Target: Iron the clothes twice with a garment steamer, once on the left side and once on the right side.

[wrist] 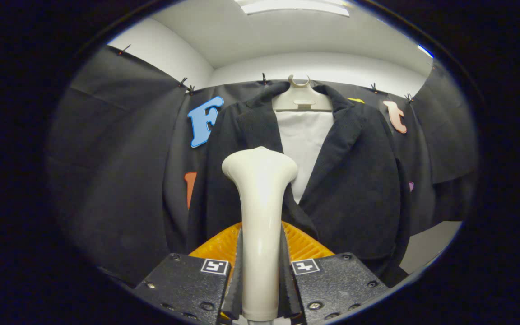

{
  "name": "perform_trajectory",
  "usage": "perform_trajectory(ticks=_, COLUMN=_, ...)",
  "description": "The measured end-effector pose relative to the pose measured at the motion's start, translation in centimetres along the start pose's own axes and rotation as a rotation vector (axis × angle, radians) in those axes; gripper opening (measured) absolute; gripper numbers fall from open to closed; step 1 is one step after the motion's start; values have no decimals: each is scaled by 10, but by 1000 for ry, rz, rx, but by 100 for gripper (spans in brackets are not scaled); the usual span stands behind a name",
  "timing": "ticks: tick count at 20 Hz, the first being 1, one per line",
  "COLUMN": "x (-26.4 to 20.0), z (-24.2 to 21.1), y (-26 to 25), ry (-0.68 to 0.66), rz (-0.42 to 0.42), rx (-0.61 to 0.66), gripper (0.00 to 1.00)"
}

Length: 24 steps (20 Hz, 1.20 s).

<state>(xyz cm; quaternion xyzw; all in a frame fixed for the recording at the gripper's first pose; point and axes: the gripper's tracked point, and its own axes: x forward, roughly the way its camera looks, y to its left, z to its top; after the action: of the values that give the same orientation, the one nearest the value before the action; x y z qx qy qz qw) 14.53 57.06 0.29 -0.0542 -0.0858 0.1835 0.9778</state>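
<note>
A cream garment steamer (260, 212) stands upright between my two fingers, its flared head pointing at the clothes. My gripper (260, 271) is shut on the steamer's handle, both fingers pressing its sides. Beyond it hangs a dark jacket (359, 189) over a white shirt (304, 144) on a pale hanger (302, 98). The steamer head sits in front of the jacket's left lapel, near the centre opening; whether it touches the cloth I cannot tell.
Black cloth walls (120, 180) surround the booth, with a white wall and ceiling light (296, 5) above. An orange ribbed piece (303, 246) shows just behind the fingers, below the jacket hem. A pale floor patch (431, 243) lies to the right.
</note>
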Motion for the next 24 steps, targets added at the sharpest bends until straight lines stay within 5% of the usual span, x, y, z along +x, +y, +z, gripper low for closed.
perform_trajectory(ticks=24, x=-56, z=-98, y=-13, ry=206, rz=21, rx=-59, gripper=38)
